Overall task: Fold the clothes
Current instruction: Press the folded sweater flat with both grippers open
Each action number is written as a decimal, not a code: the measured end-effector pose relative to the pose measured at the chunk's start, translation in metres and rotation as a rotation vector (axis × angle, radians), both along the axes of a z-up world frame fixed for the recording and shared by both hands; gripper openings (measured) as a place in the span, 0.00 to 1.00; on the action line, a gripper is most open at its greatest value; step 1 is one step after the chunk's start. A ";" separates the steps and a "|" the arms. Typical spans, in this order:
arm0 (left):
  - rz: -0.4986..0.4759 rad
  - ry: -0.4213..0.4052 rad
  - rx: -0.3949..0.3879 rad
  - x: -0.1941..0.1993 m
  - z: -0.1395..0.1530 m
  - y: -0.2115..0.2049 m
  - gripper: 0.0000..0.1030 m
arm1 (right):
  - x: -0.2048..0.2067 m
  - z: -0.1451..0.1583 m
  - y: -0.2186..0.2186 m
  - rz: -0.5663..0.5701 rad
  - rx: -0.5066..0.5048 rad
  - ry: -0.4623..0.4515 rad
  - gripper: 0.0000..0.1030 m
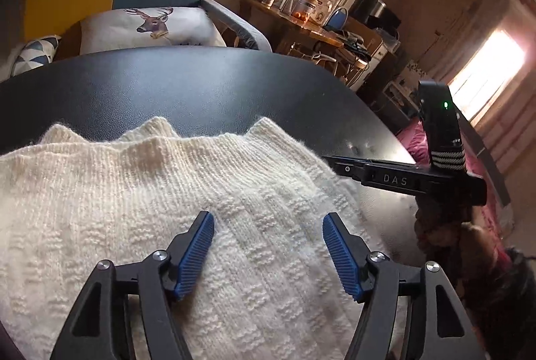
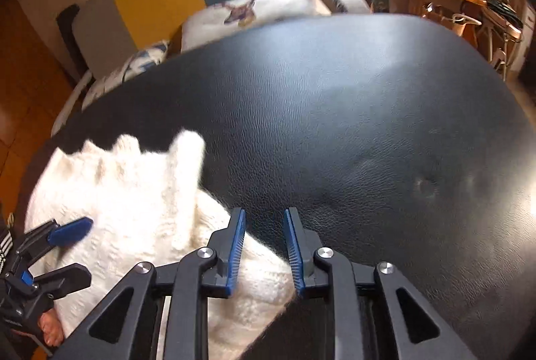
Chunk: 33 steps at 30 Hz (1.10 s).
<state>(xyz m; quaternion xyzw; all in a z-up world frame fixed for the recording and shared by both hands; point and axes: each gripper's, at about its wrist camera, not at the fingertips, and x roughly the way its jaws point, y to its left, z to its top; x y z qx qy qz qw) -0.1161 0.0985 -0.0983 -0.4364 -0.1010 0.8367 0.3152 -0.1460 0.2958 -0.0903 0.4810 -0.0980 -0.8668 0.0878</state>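
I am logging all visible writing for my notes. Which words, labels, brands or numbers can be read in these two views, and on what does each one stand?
"DAS": on the black body of the right tool, seen from the left wrist view.
Labels on the jars and boxes on the wooden shelf: too small and blurred to read.
The deer cushion bears a picture only; no readable words.
Right wrist view: no readable text.

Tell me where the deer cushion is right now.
The deer cushion sits on the sofa beyond the far edge of the black table, upper left in the left wrist view, beside a blue triangle-patterned cushion.
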 end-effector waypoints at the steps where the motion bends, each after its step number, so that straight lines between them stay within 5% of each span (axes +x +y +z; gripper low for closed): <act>1: 0.016 0.013 0.022 0.004 0.008 -0.010 0.66 | 0.005 0.008 -0.002 -0.001 -0.010 0.019 0.24; 5: 0.079 0.067 0.123 0.033 0.039 -0.074 0.67 | 0.022 0.036 -0.019 0.021 -0.062 0.078 0.29; 10: 0.183 0.105 0.148 0.088 0.054 -0.193 0.68 | 0.038 0.030 -0.104 0.252 -0.184 0.027 0.39; 14: 0.263 0.064 0.135 0.121 0.037 -0.293 0.73 | 0.041 0.009 -0.193 0.474 -0.236 -0.052 0.40; 17: 0.235 0.012 0.153 0.134 0.016 -0.337 0.73 | 0.054 0.003 -0.251 0.591 -0.187 -0.081 0.41; 22: 0.107 0.001 0.221 0.134 -0.004 -0.354 0.73 | 0.037 -0.013 -0.297 0.590 -0.121 -0.126 0.41; 33: -0.152 -0.087 0.252 0.095 -0.034 -0.325 0.66 | 0.025 -0.026 -0.280 0.517 -0.206 -0.178 0.41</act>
